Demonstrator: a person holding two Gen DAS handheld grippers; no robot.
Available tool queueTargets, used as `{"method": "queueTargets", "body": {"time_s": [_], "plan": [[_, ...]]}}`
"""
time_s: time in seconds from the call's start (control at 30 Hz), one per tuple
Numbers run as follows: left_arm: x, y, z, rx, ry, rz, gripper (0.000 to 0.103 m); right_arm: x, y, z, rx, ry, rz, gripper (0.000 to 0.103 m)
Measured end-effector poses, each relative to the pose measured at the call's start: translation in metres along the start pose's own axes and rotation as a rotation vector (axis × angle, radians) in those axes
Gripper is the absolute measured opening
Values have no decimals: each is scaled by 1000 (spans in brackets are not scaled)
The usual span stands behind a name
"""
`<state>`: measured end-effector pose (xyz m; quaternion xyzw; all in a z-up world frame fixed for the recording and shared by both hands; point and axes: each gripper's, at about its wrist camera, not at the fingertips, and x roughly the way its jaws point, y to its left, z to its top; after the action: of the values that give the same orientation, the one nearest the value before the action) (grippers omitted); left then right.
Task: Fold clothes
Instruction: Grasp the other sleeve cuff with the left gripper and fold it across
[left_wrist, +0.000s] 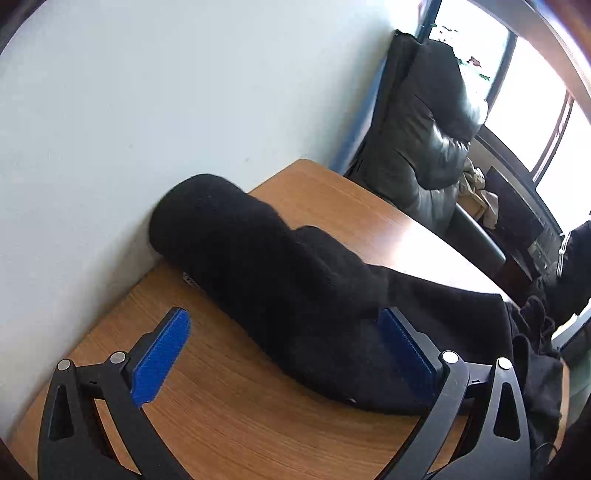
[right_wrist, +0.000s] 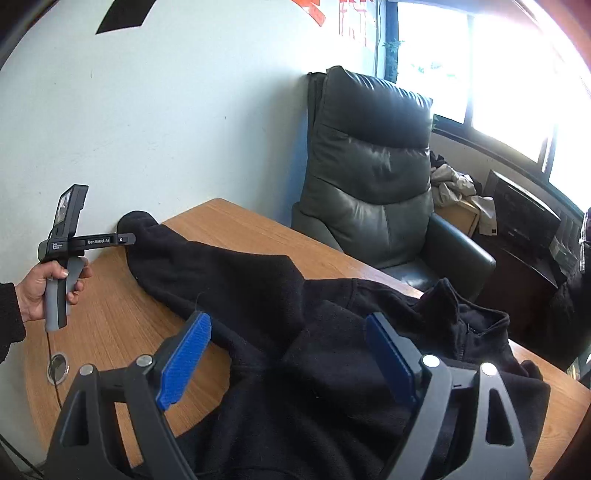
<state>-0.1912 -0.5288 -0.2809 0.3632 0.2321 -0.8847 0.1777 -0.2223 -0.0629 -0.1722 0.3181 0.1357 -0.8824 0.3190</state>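
Both hand-held grippers (left_wrist: 284, 332) (right_wrist: 288, 339) agape, black fleece (right_wrist: 295, 314) — hem cut off — wooden table (right_wrist: 110, 314)

A black fleece jacket (right_wrist: 332, 332) lies spread flat beneath the wide-open right gripper (right_wrist: 288, 354), zip collar ahead-right of its fingers, one sleeve (left_wrist: 240, 243) stretched ahead-left, its cuff touching the wall.

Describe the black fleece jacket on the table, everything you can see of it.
The black fleece jacket looks soft and fuzzy. It lies unfolded and rumpled on the wooden table. One sleeve stretches out so that its cuff end meets the pale wall; the stand-up collar, with a zip, points toward the table's far edge. Neither open gripper grips it.
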Motion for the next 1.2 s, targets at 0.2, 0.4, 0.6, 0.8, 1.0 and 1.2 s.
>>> {"method": "queueTargets", "body": {"time_s": [0.2,0.4,0.6,0.8,1.0,1.2], "plan": [[37,43,15,-99,38,-110,103,33,37,3,-10,55,-8,89],[60,50,21,-165,43,-192,83,48,62,5,-31,72,14,89],[64,53,20,-194,40,-249,38,48,63,-2,-20,87,21,89],[56,50,25,-225,-8,-312,13,41,52,-7,5,80,12,89],[-13,-15,38,26,-145,-273,11,34,38,-12,46,70,4,89],[-81,-158,15,295,-228,-295,11,9,7,-12,127,0,-17,87]]}}
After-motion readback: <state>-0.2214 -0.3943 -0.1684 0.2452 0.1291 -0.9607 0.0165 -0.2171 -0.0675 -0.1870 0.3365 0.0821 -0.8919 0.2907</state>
